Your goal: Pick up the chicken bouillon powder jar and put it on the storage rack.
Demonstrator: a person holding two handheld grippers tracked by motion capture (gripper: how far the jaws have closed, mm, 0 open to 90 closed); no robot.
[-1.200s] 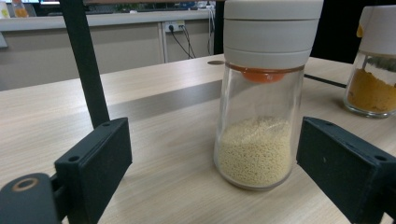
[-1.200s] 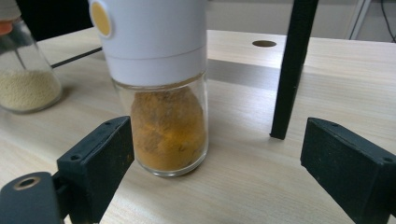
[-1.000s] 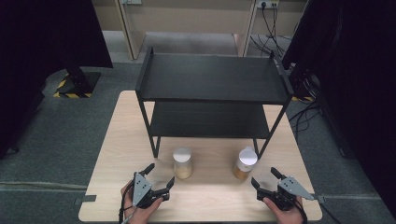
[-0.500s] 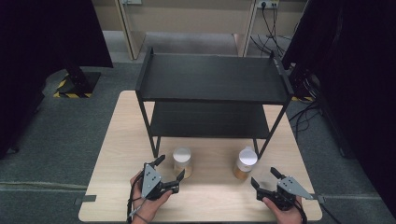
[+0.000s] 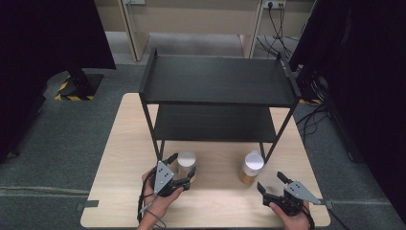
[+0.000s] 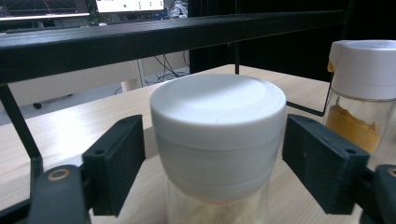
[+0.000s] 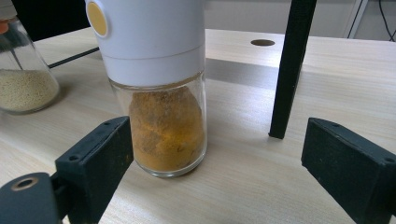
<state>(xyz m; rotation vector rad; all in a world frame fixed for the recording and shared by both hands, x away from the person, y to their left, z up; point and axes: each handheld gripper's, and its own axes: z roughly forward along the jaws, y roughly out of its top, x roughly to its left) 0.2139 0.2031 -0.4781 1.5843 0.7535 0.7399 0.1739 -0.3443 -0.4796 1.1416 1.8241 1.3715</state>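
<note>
- Left gripper (image 6: pixel 212 163): jaws just closing, flanking white-lidded glass jar of pale grains (image 6: pixel 218 140) on wooden counter (image 5: pixel 119 158), apparently not yet pressing; high lid-level grip risks tipping.
- Right gripper (image 7: pixel 219 172): jaws wide, near white-capped glass jar of orange powder (image 7: pixel 163 93); nudge against black metal shelf leg (image 7: pixel 289 70) possible.

2 jars (image 5: pixel 186 163) (image 5: pixel 252 167) before rack (image 5: pixel 218 96), on table (image 5: pixel 129 143)

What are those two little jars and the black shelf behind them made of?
Both jars look like clear glass with matte white plastic caps. The left jar shows pale grains through its wall; the right jar holds orange-brown powder and reflects light. The shelf seems to be black painted metal, judging by its thin legs and dull sheen. The table looks like a light wood laminate.
</note>
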